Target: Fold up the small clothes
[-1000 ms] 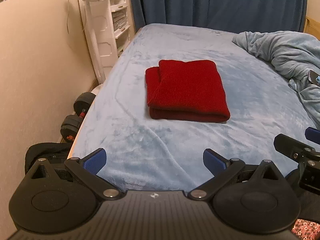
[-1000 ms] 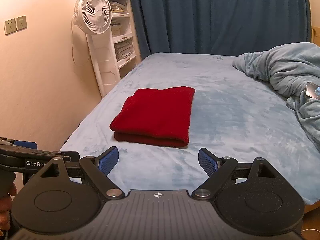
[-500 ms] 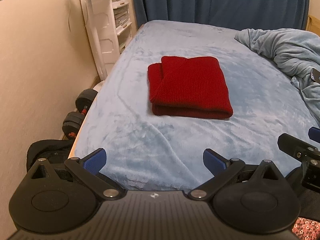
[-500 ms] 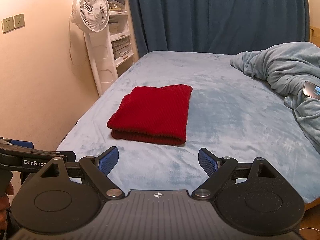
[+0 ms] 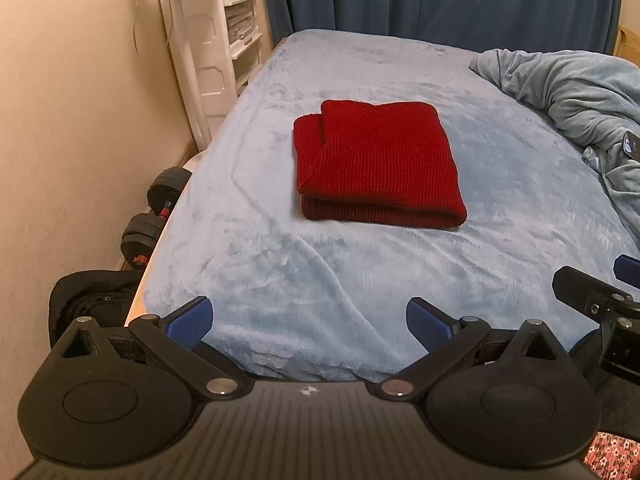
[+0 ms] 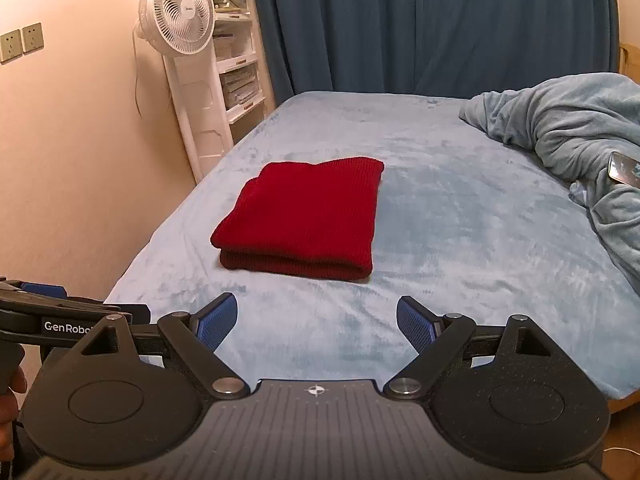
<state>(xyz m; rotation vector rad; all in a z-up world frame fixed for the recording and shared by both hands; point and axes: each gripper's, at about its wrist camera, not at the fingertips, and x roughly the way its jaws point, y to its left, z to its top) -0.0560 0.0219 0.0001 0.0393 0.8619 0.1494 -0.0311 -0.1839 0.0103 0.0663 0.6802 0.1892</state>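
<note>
A red knitted garment [image 5: 376, 164] lies folded into a neat rectangle on the light blue bed [image 5: 280, 264]; it also shows in the right wrist view [image 6: 304, 220]. My left gripper [image 5: 308, 320] is open and empty, held over the bed's near edge, well short of the garment. My right gripper [image 6: 316, 320] is open and empty, also back from the garment near the front of the bed. Part of the right gripper shows at the right edge of the left wrist view [image 5: 600, 304].
A crumpled blue blanket [image 6: 568, 128] lies at the bed's right with a phone [image 6: 624, 168] on it. A white fan [image 6: 184, 12] and shelves stand by the left wall. Dumbbells [image 5: 156, 208] and a black bag [image 5: 92, 300] lie on the floor left of the bed.
Both grippers have drawn back slightly from the garment and stay open. The folded red garment has not moved.
</note>
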